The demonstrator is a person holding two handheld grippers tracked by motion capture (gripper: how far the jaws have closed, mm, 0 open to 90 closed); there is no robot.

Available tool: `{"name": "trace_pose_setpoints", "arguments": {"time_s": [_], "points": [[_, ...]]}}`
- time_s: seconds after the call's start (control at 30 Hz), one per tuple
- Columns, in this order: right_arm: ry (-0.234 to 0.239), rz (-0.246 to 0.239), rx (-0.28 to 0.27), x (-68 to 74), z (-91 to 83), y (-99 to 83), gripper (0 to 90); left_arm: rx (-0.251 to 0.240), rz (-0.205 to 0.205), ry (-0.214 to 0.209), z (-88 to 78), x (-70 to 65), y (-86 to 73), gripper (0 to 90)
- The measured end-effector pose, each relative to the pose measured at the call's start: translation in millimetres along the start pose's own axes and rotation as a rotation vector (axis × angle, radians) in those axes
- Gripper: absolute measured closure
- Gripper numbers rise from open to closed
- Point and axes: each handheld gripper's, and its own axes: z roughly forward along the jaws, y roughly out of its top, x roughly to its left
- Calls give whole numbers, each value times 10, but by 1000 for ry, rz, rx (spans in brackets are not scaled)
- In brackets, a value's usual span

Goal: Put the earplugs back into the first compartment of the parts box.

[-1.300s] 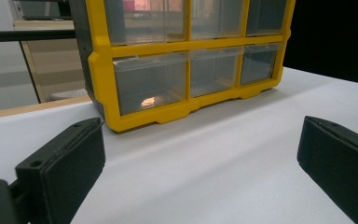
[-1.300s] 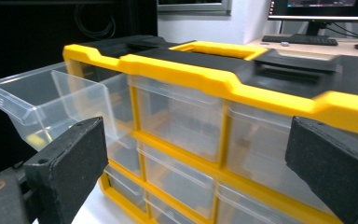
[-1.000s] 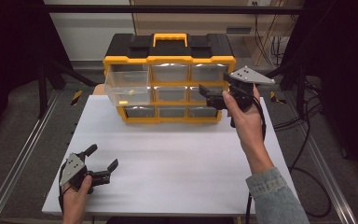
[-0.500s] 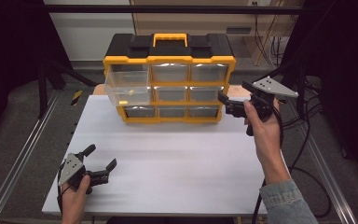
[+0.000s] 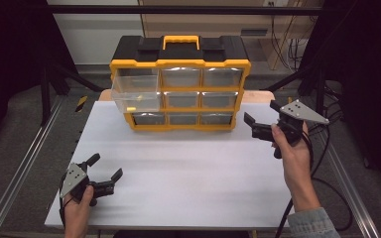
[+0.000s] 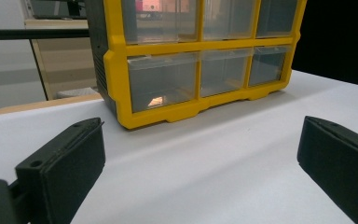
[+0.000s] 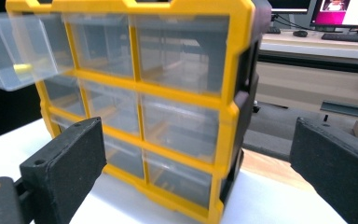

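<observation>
A yellow and black drawer organizer (image 5: 180,63) with clear drawers stands at the back of the white table (image 5: 188,173). Its top-left drawer (image 5: 135,91) is pulled out, and a small yellow piece (image 5: 138,98) lies inside. My right gripper (image 5: 262,112) hovers open to the right of the organizer, apart from it, with nothing between its fingers. Near the front left corner my left gripper (image 5: 106,165) sits open and empty. In the right gripper view the organizer's right corner (image 7: 235,60) is close, with the open drawer (image 7: 14,51) at far left. The left gripper view faces the bottom drawer row (image 6: 163,81).
Metal rails (image 5: 20,173) run along both sides of the table. Black cables (image 5: 327,163) trail off the right edge. A wooden board (image 5: 258,95) shows behind the organizer. The wide white surface in front of the organizer holds nothing but the grippers.
My right gripper has drawn away from the organizer's front, moving right and toward the person. The left gripper has stayed put.
</observation>
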Motion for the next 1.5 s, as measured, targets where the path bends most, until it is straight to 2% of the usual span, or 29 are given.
{"name": "trace_pose_setpoints", "arguments": {"time_s": [0.3, 0.47, 0.73, 0.87, 1.0, 1.23, 1.27, 1.33, 1.37, 1.43, 1.5], "points": [[-9, 5, 16, -67, -266, -378, 42, -9, -4, 0, -31, 10, 8, 5], [-17, -11, 23, -75, -375, -591, 43, -22, -7, -2, -59, 18, 22, 5], [9, -2, 12, -43, -472, -846, 47, -29, -7, -3, -102, 20, 41, 5], [34, 27, 10, -37, -473, -979, 60, -34, -12, -13, -132, 28, 40, 7], [39, 29, 31, -14, -449, -1114, 65, -31, -12, -28, -147, 17, 26, 6], [79, 62, 30, 20, -398, -1288, 91, -28, -16, -78, -131, -45, 5, 6], [89, 67, 29, 28, -385, -1306, 93, -28, -20, -87, -122, -56, 4, 6], [98, 80, 18, 47, -350, -1328, 93, -53, -63, -120, -108, -75, 11, 7], [99, 84, 11, 63, -330, -1339, 93, -53, -65, -125, -102, -87, 14, 6], [94, 75, 8, 103, -286, -1374, 92, -33, -35, -109, -90, -101, 11, 7], [97, 92, 7, 134, -254, -1443, 89, -16, -23, -102, -76, -95, -6, 6]]}}
